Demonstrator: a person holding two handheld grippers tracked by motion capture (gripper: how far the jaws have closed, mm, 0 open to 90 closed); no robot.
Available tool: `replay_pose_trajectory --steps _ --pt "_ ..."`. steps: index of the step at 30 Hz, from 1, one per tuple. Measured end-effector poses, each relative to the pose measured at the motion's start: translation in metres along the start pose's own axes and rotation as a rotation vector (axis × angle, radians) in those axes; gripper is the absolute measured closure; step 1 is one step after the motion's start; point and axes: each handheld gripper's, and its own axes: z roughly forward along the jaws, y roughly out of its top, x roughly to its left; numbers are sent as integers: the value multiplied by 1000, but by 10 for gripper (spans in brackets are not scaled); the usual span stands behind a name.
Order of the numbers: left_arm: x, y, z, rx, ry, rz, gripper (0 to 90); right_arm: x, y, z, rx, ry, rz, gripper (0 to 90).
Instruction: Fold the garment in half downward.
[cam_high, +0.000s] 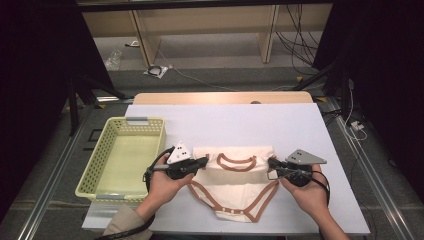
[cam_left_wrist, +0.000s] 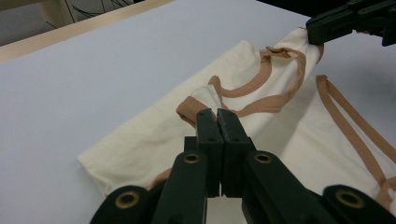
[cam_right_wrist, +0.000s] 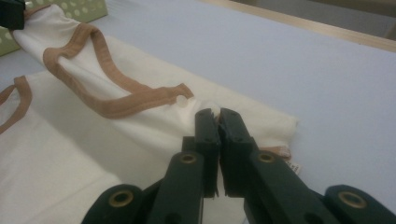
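Both grippers, left gripper (cam_high: 204, 161) and right gripper (cam_high: 272, 163), are clamped on my soft cream cotton baby bodysuit with brown trim (cam_high: 235, 187). It feels light and floppy, I think. Shoulder corners are the best hold.

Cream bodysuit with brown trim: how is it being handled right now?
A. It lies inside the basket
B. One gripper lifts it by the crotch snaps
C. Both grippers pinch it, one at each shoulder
C: the left gripper and right gripper are each shut on a shoulder of the bodysuit.
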Motion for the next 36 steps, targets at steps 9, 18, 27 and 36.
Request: replay_pose_trajectory --steps 9,18,27,36 --pt "-1 -1 -2 2 -4 2 882 1 -2 -1 -4 9 5 874" --pt "-2 -1 -3 5 -8 7 882 2 -4 -3 0 13 2 874" --pt "-4 -2 -4 10 -11 14 882 4 -6 -6 1 17 5 874" --pt "-6 -4 -6 12 -15 15 882 5 -7 -8 12 21 3 874"
